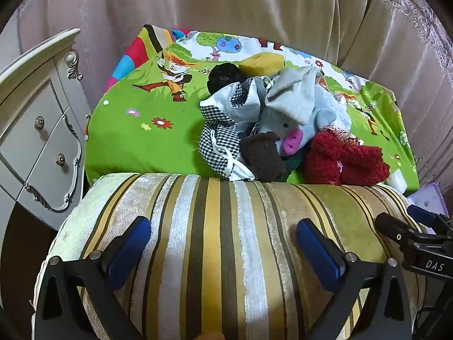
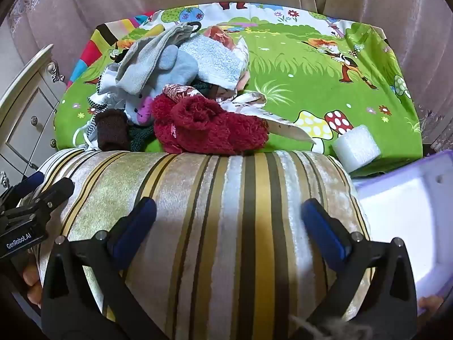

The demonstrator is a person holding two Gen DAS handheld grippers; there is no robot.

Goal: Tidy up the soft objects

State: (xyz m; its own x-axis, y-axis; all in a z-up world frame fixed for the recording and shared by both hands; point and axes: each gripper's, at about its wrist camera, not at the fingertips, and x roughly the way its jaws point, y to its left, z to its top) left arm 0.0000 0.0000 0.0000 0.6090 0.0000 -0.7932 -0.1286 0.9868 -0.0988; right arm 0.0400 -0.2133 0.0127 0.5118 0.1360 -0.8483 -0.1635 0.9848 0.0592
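Striped velvet bolster (image 1: 226,240) lies nearest me, running crosswise under both tools. My left tool (image 1: 223,243) hangs over it with its blue pads spread as wide as they go, nothing between them. My right tool (image 2: 229,226) does the same beside it, wide open and holding nothing. Just past the bolster, on the green cartoon sheet (image 1: 141,147), sits the heap of soft things: a red fuzzy sock (image 2: 209,124) against the bolster, a brown knit piece (image 1: 263,155), a checked cloth pouch (image 1: 218,141), a grey plush animal with a pink snout (image 1: 294,130), a pale blue towel (image 2: 218,59). A yellow sponge (image 1: 262,62) lies at the far side. A white foam block (image 2: 355,147) sits apart, on my right. A lilac tray (image 2: 410,212) is beside the bolster, and curtains (image 1: 226,2) hang behind.
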